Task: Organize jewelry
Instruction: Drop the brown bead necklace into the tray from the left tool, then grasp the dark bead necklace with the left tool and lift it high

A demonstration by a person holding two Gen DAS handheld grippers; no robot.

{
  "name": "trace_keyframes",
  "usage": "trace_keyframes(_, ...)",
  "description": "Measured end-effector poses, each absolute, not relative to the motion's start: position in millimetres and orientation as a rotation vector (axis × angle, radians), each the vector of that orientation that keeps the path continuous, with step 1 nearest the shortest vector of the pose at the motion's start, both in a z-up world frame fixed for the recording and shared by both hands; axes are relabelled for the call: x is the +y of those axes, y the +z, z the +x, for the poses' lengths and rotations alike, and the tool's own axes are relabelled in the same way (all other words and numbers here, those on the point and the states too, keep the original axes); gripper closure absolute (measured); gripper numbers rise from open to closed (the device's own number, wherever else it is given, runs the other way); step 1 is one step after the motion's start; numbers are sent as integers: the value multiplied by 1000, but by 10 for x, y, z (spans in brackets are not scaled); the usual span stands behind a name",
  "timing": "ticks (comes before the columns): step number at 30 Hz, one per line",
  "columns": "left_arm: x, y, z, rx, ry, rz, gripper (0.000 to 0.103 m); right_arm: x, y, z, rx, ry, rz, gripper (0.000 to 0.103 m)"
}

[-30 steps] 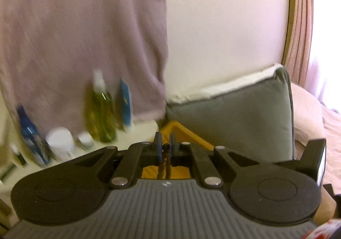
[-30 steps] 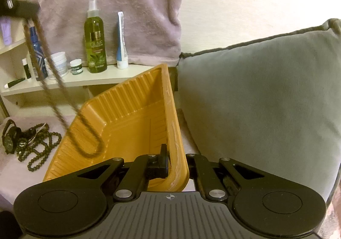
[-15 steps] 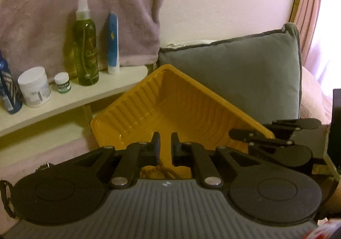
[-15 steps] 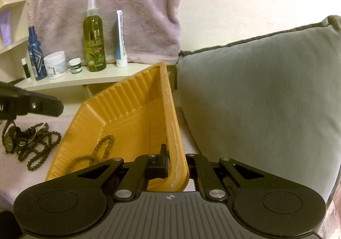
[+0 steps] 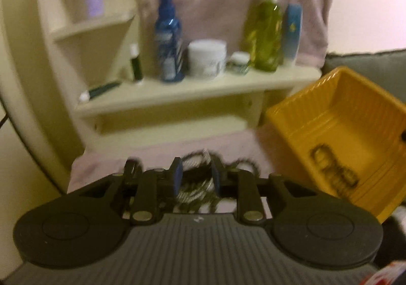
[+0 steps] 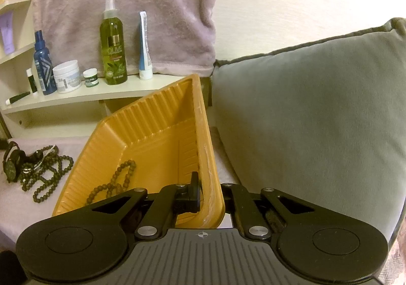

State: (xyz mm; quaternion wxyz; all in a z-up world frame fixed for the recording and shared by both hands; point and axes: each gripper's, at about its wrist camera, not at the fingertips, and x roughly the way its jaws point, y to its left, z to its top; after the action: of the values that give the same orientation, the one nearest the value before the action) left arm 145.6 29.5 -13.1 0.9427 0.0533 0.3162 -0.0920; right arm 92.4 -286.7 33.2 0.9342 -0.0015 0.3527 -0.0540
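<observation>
Right gripper (image 6: 212,193): fingers clamped on the rim of the yellow tray (image 6: 152,127), one finger inside the wall, the other outside. The tray is tilted, its far corner raised toward the shelf (image 6: 101,93), its right side beside the grey cushion (image 6: 317,112).

One bead strand (image 6: 114,183) lies in the tray's low near corner.

Left gripper (image 5: 195,178): fingers apart, having just been opening; nothing is pressed between them. It hangs over the jewelry pile (image 5: 200,183), left of the tray. The view is blurred, so contact with the pile cannot be told.

The pile, seen from the right wrist, holds dark beads, a pale strand and a watch (image 6: 11,163), on a pinkish cloth (image 6: 15,203) below the shelf.

Shelf: bottles and jars standing upright.
</observation>
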Motion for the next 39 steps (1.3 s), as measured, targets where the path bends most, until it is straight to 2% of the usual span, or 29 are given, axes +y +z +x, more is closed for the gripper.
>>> trace_keyframes(9,39,-663,1383,728,-260,124,81,-2853,323,949,730,-106,-21,98)
trace_keyframes(19,-310,-904,1580,735,-324,262,83,-2856,320,951,741,-103,-28,98)
trace_keyframes(24,-328,-919,1621,724,-339,281,84,-2865,319,955,741,-105,-26,98)
trace_keyframes(26,-327,-910,1639,727,-352,269,93,-2873,313,950,742,-105,-24,98)
trace_keyframes(28,-357,-895,1646,737,-354,279,97,-2881,307,942,743,-104,-22,98)
trace_keyframes(33,-367,-752,1591,728,-374,259,97,-2884,304,936,743,-103,-19,98)
trace_keyframes(39,-276,-294,1516,655,-402,198,97,-2869,318,937,734,-98,-20,98)
